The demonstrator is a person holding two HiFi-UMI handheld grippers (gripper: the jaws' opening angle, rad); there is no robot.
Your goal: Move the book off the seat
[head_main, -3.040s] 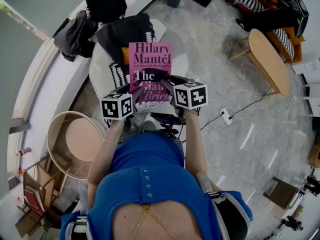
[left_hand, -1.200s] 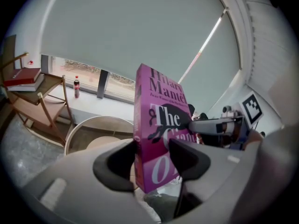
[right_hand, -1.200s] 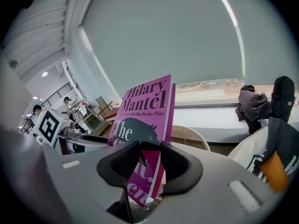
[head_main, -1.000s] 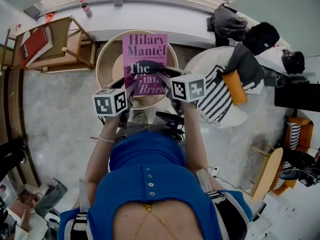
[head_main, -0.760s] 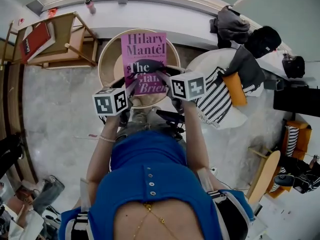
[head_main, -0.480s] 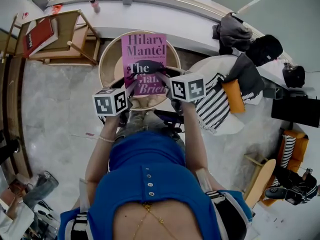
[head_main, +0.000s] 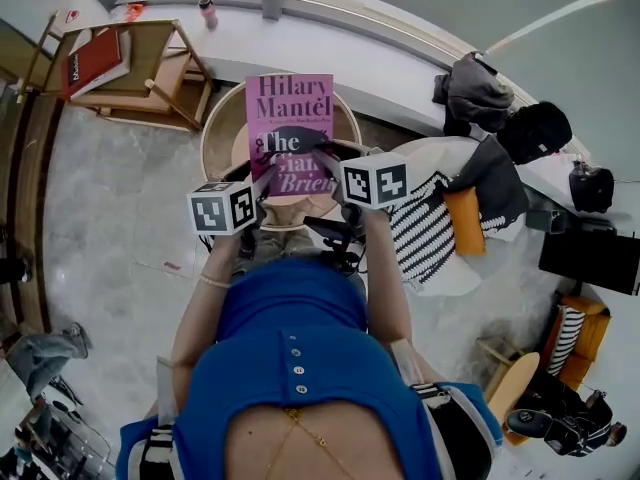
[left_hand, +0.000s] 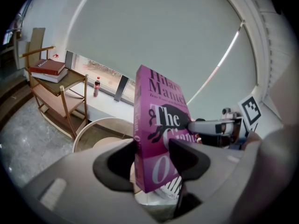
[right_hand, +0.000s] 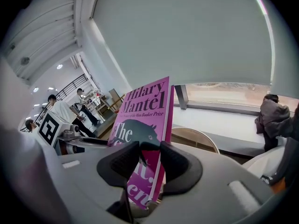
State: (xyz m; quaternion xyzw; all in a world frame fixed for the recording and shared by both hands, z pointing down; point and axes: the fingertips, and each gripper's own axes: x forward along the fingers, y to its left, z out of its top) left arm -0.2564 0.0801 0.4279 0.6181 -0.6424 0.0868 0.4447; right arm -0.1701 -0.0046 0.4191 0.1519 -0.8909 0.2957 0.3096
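A pink paperback book (head_main: 290,128) hangs upright in the air, cover toward me, held from both sides. My left gripper (head_main: 263,176) is shut on its lower left edge by the spine, and my right gripper (head_main: 322,161) is shut on its lower right edge. In the left gripper view the book (left_hand: 156,120) stands between the pads of the left gripper (left_hand: 152,160). The right gripper view shows the book (right_hand: 142,108) pinched by the right gripper (right_hand: 148,158). The white round seat (head_main: 450,268) with striped and orange cushions lies to the right of the book.
A round wooden side table (head_main: 212,128) sits directly beneath the book. At the upper left a wooden shelf (head_main: 150,63) carries a red book (head_main: 95,58). A bottle (head_main: 208,10) stands on the window ledge. Dark jackets and a bag (head_main: 475,88) lie on the ledge behind the seat.
Three seconds ago the book hung over the white seat; it hangs over the round wooden table now. Within the last second the seat has drifted rightward in view, with both grips unchanged.
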